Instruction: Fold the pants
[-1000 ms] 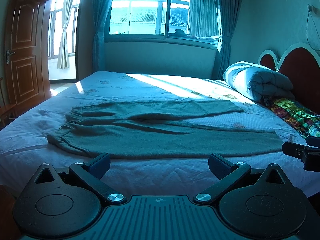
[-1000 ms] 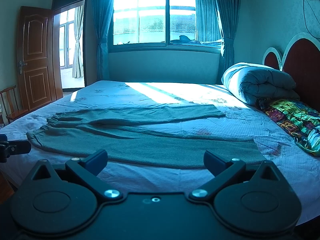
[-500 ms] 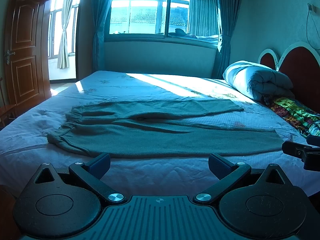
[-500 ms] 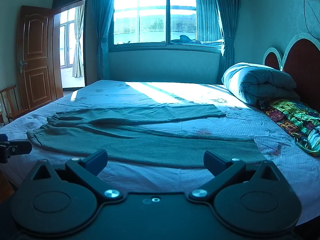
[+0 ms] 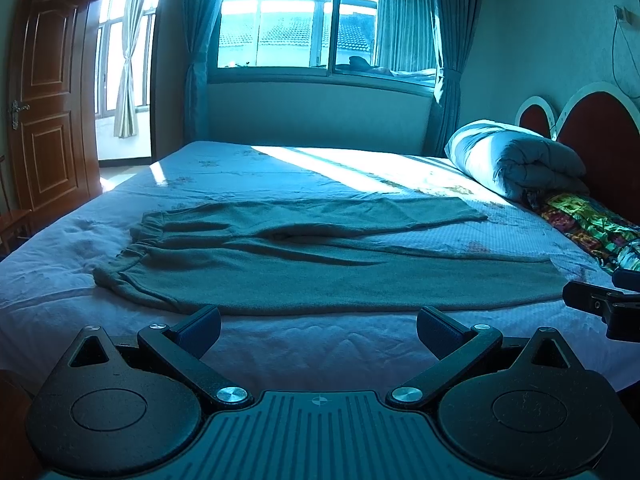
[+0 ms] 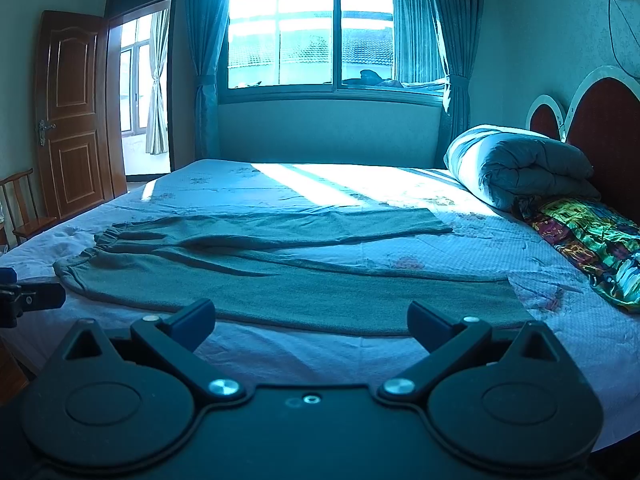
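Observation:
Grey-green pants (image 5: 320, 268) lie flat across the bed, waistband to the left, both legs stretched to the right; they also show in the right wrist view (image 6: 280, 276). My left gripper (image 5: 318, 328) is open and empty, just short of the near leg's edge. My right gripper (image 6: 310, 322) is open and empty, also just short of that edge. The tip of the right gripper shows at the right edge of the left wrist view (image 5: 600, 304), and the left gripper's tip shows at the left edge of the right wrist view (image 6: 28, 300).
The bed (image 5: 280, 168) has a light sheet. A rolled duvet (image 5: 516, 160) and a colourful pillow (image 5: 588, 224) lie by the red headboard (image 5: 600, 136) at right. A wooden door (image 6: 72, 116) and a chair (image 6: 24, 208) stand at left.

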`<state>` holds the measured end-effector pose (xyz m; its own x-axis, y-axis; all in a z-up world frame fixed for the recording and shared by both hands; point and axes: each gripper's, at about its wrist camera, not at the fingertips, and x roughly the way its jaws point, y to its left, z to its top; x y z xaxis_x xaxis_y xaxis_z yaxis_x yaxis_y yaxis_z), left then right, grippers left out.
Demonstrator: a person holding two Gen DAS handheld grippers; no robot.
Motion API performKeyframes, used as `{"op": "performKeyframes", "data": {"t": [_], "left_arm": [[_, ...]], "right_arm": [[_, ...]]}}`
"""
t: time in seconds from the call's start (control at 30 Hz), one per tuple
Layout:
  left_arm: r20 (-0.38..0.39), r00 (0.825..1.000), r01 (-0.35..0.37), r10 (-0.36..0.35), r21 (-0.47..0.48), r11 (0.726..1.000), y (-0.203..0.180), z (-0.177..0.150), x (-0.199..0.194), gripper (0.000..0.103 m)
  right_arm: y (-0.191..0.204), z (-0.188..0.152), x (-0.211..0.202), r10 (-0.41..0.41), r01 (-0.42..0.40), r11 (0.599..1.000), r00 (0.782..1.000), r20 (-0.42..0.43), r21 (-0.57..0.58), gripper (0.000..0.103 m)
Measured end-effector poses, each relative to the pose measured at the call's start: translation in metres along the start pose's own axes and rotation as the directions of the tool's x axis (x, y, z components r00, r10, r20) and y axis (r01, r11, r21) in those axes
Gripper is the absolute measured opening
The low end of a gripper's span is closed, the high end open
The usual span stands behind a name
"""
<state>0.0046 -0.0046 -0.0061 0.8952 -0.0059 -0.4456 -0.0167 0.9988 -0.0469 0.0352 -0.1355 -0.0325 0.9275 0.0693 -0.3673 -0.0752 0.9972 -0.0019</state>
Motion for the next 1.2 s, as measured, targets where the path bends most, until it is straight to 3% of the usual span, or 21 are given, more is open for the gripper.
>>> {"op": "performKeyframes", "data": {"t": [0.97,1.1,1.2], "left_arm": [[-0.025,1.0,-0.002,0.002,-0.017,1.0,0.005,0.001,0.005,0.103],[-0.028,1.0,0.004,-0.006,-0.053,0.999,0.026,0.014,0.025,0.103],[-0.023,0.998,-0.06,0.059,-0.066,0.996,0.051,0.03,0.052,0.103]], "right_arm": [[0.002,0.002,0.0,0.015,-0.015,1.0,1.0,-0.008,-0.017,0.097],[-0.004,0.026,0.01,0.072,-0.07,0.997,0.997,0.04,-0.038,0.097],[-0.013,0.048,0.039,0.132,-0.132,0.991,0.991,0.026,0.001,0.097]]}}
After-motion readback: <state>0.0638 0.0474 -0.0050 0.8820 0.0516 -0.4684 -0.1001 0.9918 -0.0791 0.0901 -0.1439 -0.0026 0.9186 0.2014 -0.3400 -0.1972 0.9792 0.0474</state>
